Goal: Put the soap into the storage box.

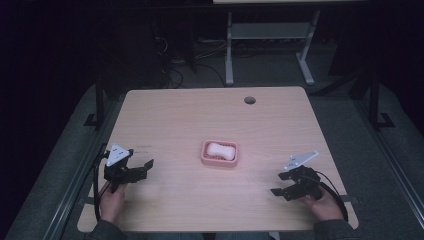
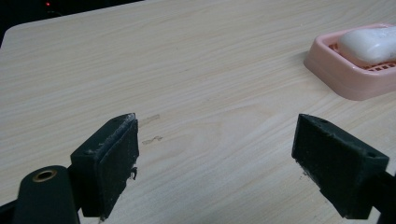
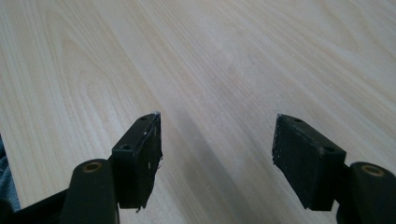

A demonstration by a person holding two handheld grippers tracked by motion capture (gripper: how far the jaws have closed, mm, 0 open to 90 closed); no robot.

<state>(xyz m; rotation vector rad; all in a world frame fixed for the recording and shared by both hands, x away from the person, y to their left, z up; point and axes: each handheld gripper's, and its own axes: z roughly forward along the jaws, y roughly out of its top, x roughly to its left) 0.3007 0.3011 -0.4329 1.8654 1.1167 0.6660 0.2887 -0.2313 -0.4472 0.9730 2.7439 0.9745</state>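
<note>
Soap (image 1: 220, 150) in pink dish (image 1: 206, 159), grippers apart

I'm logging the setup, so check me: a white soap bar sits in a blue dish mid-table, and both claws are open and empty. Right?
Not quite: the dish is pink, not blue, as the high view shows. The rest holds: the white soap bar sits in it mid-table, and the left claw and right claw are both open and empty.

Each black claw, the left claw (image 1: 141, 168) and the right claw (image 1: 279, 184), carries a grey three-cornered plate, square pads and a trailing black cable; both sleeves are dark.
</note>
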